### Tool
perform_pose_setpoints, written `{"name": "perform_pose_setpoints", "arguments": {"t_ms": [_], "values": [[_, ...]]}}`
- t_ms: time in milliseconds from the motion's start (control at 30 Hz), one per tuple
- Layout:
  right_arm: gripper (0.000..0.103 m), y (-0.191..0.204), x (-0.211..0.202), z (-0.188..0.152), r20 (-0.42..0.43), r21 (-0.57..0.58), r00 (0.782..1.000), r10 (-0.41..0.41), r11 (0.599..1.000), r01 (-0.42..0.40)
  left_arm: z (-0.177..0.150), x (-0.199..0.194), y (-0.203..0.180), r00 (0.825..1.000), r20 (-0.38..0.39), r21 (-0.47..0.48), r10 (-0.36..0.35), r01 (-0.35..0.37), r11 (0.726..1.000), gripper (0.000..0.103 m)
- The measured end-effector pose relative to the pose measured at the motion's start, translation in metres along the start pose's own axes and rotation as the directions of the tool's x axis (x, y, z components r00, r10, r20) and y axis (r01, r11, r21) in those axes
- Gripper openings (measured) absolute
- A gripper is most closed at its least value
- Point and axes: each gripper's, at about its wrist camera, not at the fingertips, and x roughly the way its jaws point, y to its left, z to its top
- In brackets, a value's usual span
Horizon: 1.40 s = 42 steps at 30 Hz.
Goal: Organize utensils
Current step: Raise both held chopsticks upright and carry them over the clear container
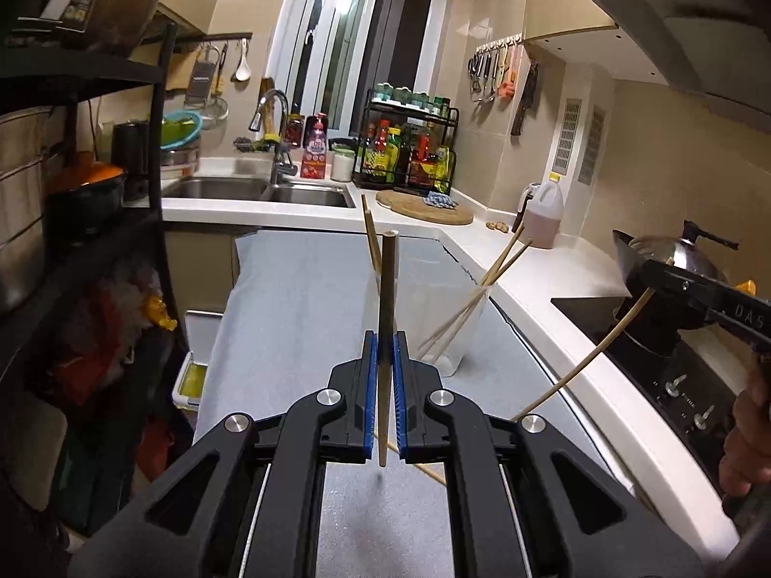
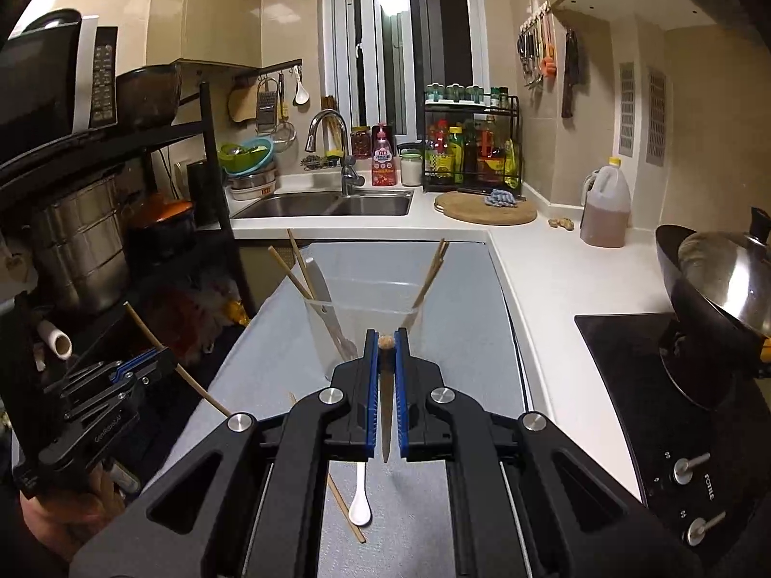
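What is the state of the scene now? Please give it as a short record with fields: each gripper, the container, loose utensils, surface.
left gripper: jaws shut on a chopstick, lifted above the surface
right gripper: jaws shut on another chopstick
container: clear plastic cup, upright, holds several chopsticks and a pale flat utensil
loose utensils: white spoon and one chopstick lying on the surface
surface: grey cloth beside the white counter
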Motion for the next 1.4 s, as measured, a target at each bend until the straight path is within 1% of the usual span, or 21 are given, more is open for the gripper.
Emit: {"name": "perform_pose_setpoints", "arguments": {"t_ms": [133, 333, 467, 567, 667, 767, 833, 1000, 1133, 1267, 1400], "values": [[0.006, -0.002, 0.004, 0.025, 0.015, 0.019, 0.999, 0.03, 0.999, -0.03, 0.031, 0.003, 0.0, 0.999, -0.005, -0.007, -0.034, 0.034, 0.999, 0.006], [0.006, -0.004, 0.012, 0.068, 0.087, 0.023, 0.994, 0.066, 0.997, -0.068, 0.092, 0.009, -0.01, 0.996, 0.049, 0.009, -0.075, 0.075, 0.997, 0.006], [0.006, -0.009, 0.024, 0.093, 0.141, 0.033, 0.988, 0.07, 0.997, -0.075, 0.128, 0.025, -0.022, 0.993, 0.089, 0.036, -0.082, 0.079, 0.996, 0.006], [0.006, -0.015, 0.038, 0.105, 0.171, 0.051, 0.982, 0.077, 0.995, -0.086, 0.144, 0.043, -0.03, 0.991, 0.107, 0.053, -0.085, 0.08, 0.995, 0.006], [0.006, -0.018, 0.058, 0.108, 0.178, 0.048, 0.981, 0.075, 0.995, -0.084, 0.145, 0.072, -0.037, 0.993, 0.084, 0.066, -0.084, 0.078, 0.995, 0.006], [0.006, -0.024, 0.072, 0.106, 0.17, 0.071, 0.981, 0.09, 0.992, -0.104, 0.134, 0.104, -0.039, 0.997, 0.034, 0.073, -0.067, 0.064, 0.995, 0.006], [0.006, -0.028, 0.073, 0.106, 0.177, 0.083, 0.98, 0.086, 0.991, -0.102, 0.127, 0.12, -0.036, 0.998, 0.01, 0.068, -0.059, 0.058, 0.996, 0.006], [0.006, -0.035, 0.063, 0.118, 0.241, 0.093, 0.967, 0.086, 0.989, -0.111, 0.122, 0.131, -0.029, 0.998, -0.007, 0.047, -0.07, 0.07, 0.996, 0.006], [0.006, -0.036, 0.07, 0.126, 0.246, 0.099, 0.966, 0.082, 0.989, -0.109, 0.123, 0.136, -0.033, 0.998, -0.011, 0.061, -0.069, 0.069, 0.996, 0.006], [0.006, -0.036, 0.079, 0.127, 0.242, 0.1, 0.967, 0.079, 0.989, -0.106, 0.12, 0.142, -0.034, 0.998, -0.021, 0.069, -0.06, 0.061, 0.996, 0.006], [0.006, -0.04, 0.073, 0.128, 0.28, 0.119, 0.956, 0.086, 0.985, -0.123, 0.115, 0.146, -0.032, 0.998, -0.032, 0.063, -0.061, 0.063, 0.996, 0.006]]}}
